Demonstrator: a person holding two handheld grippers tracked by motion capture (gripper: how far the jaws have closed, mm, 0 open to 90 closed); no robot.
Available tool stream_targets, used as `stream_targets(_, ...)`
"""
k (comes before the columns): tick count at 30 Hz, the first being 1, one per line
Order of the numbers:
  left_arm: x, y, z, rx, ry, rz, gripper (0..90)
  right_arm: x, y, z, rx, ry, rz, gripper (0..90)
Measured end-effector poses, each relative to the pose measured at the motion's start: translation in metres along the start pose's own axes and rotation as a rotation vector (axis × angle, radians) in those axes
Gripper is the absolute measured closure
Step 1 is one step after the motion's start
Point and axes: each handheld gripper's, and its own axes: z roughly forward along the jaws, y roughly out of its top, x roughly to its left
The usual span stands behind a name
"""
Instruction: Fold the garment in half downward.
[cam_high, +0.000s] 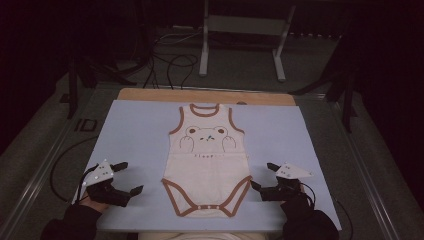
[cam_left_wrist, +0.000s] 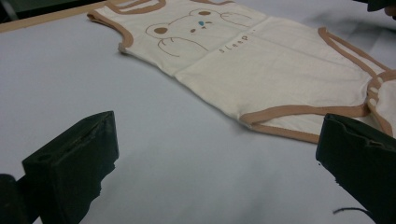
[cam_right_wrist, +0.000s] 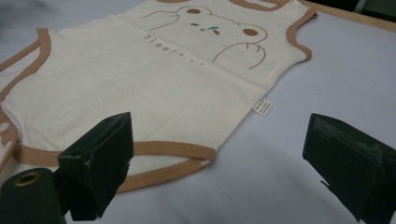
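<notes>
At bottom edge, bodysuit (cam_high: 206, 170) snaps look blurred

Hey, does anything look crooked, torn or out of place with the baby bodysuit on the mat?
Nothing stands out. The bodysuit lies flat and straight on the blue mat, snaps closed at the crotch. A small side tag sticks out, which looks normal.

Cream sleeveless baby bodysuit (cam_high: 207, 167) before me: brown trim, bear print, word "sleep" across middle. Lies flat, face up, fully spread at centre of blue mat (cam_high: 130, 130), neck farthest from me, crotch snaps nearest.
</notes>
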Motion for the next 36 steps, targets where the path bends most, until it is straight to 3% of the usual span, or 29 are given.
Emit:
stream_targets(10, 0.000, -0.001, 0.003, 0.013, -0.006, 0.005, 0.0, 0.003, 0.001, 0.000, 0.017, 0.024, -0.007, 8.9)
stream_targets(16, -0.001, 0.001, 0.003, 0.022, -0.004, 0.009, 0.0, 0.004, 0.002, 0.000, 0.016, 0.011, -0.014, 8.9)
stream_targets(23, -0.004, 0.002, 0.010, 0.093, -0.043, 0.019, 0.0, 0.006, 0.004, 0.000, 0.034, -0.004, -0.033, 8.9)
stream_targets(36, -0.007, 0.019, 0.004, 0.079, -0.056, 0.038, 0.0, 0.010, 0.022, -0.012, 0.012, -0.013, -0.011, 8.9)
